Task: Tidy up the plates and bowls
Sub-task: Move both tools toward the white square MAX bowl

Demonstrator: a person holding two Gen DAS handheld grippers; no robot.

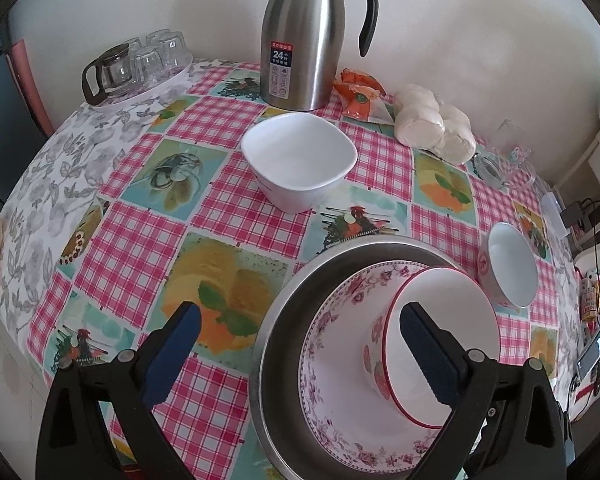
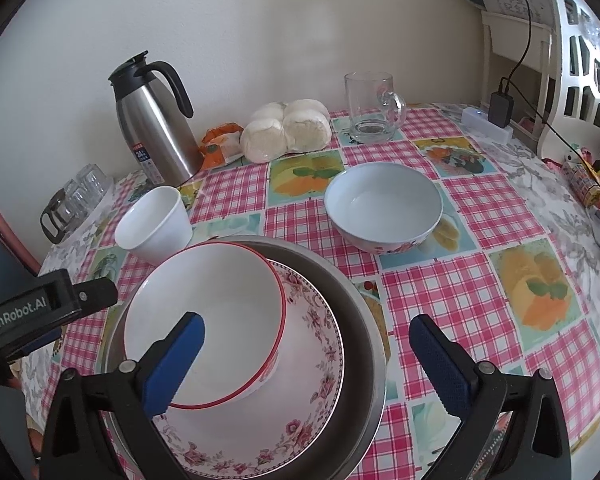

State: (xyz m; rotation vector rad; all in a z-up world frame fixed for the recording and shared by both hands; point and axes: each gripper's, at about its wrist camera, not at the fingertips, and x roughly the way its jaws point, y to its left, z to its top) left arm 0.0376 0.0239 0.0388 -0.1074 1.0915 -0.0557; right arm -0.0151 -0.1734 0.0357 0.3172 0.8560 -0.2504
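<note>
The red-rimmed bowl (image 2: pixel 204 320) sits inside the floral plate (image 2: pixel 312 360), which lies in the steel basin (image 2: pixel 364 320). This stack is at 6 o'clock on the worktop (image 2: pixel 480 280) in both wrist views. The bowl appears tilted toward 9 o'clock in the right wrist view; whether it is seated flat cannot be told.

Two bowls are not yet stacked: the round floral bowl (image 2: pixel 384 208) at 1 o'clock of the stack, and the white square bowl (image 1: pixel 300 160) at 11 o'clock in the left wrist view.

The left gripper (image 1: pixel 300 352) has its jaws wide open, with one pad overlapping the red-rimmed bowl in view and nothing clamped. The right gripper (image 2: pixel 308 364) is likewise fully open and empty.

Probable next step: collect a loose bowl. Recommended procedure:
- Straddle the rim, one pad inside and one outside.
- Close firmly; glazed ware is likely slippery.
- Lift clear before traversing.
- Keep away from the steel flask (image 1: pixel 304 44) and glass mug (image 2: pixel 374 108).
</note>
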